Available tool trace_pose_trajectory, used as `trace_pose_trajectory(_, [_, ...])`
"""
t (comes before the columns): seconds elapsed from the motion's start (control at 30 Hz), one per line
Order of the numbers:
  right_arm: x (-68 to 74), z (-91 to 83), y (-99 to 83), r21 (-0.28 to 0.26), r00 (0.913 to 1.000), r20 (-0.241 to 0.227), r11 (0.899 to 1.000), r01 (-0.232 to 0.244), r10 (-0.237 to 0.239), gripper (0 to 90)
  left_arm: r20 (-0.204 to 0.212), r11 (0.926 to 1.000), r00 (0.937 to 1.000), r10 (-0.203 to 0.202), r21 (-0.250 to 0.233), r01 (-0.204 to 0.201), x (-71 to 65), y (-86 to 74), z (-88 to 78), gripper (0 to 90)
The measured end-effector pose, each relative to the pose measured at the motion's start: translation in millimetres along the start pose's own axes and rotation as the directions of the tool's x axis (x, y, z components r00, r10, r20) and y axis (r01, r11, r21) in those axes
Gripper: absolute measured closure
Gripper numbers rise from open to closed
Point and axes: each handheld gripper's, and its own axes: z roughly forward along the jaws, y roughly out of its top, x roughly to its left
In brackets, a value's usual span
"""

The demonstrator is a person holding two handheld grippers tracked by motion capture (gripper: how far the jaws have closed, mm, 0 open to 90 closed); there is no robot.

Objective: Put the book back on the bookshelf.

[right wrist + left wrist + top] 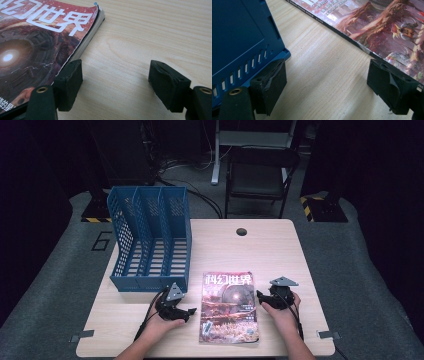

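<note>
A magazine (229, 307) with a reddish cover and white Chinese title lies flat on the wooden table (270, 250), between the two hands. My left gripper (186, 312) rests on the table just left of the magazine's spine (352, 37), open, with bare wood between its jaws. My right gripper (261, 295) sits at the magazine's right edge (87, 42), open; its left pad (68, 83) is over the cover's edge and the right pad (168, 85) is over bare table. Neither gripper holds anything.
A blue three-slot file rack (150, 237) stands on the table's left half, its front corner (244, 47) close beside my left gripper. A cable hole (241, 231) is near the far edge. A black chair (260, 175) stands beyond the table.
</note>
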Motion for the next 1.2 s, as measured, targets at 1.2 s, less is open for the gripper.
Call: trace_pose_trajectory(1.2, [13.5,-28.8,7.3,0.019,0.9836,-0.181,1.0,0.002,0.002,54.5,0.112,0.9854,0.9791,-0.17,0.032,0.167,-4.9,29.1,-14.0,47.6])
